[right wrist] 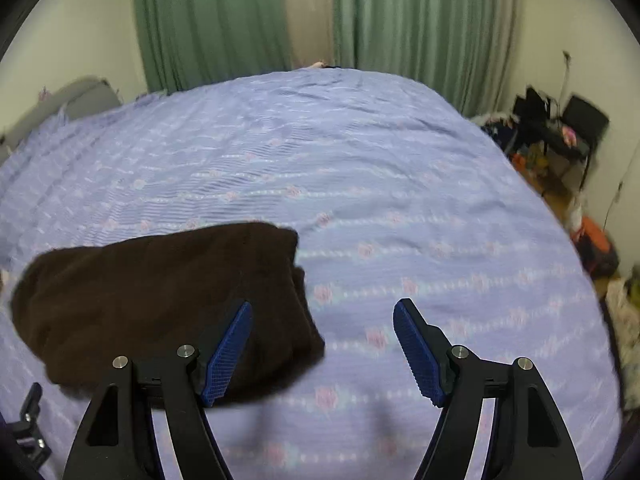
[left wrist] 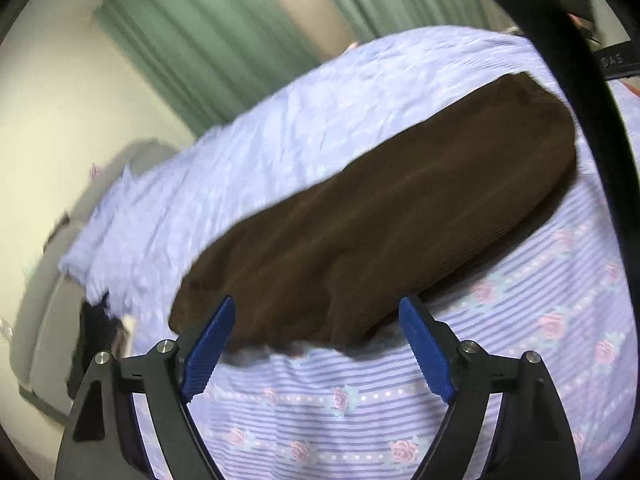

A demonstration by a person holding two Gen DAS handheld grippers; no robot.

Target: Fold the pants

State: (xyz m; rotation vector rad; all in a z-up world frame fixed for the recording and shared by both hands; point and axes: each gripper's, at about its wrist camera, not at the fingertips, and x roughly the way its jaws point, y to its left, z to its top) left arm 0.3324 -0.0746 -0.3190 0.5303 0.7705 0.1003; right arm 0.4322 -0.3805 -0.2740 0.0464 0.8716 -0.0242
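Surface: your bedspread (right wrist: 360,184) fills the centre of both views, lavender with stripes and pink rose rows, lightly wrinkled.
Room: green curtains (right wrist: 400,20) across the top of the right wrist view, cream wall (right wrist: 96,36) between and beside them; same curtains (left wrist: 208,40) upper centre of the left wrist view.
Left edge: grey headboard or cushion (right wrist: 80,100) at mid left of the right wrist view; too blurred to say which.
Clutter: dark chair (right wrist: 584,120) and mixed items on the floor at mid right of the right wrist view, an orange bag (right wrist: 596,248) lower down that edge; contents unreadable.
Writing: a black strip (left wrist: 616,60) at upper right of the left wrist view carries pale letters, partly cut off, can't read them reliably.
Pants: brown pants (left wrist: 380,216) lie folded into a long bundle on the bedspread, running diagonally from lower left to upper right in the left wrist view; lower left of the right wrist view (right wrist: 160,300).
Left gripper: your left gripper (left wrist: 316,316) has jaws spread wide, holding nothing, near end of the pants between the blue pads; contact unclear.
Right gripper: your right gripper (right wrist: 322,318) also gapes apart, empty; left pad overlaps the pants' right end in frame, right pad over bare bedspread.
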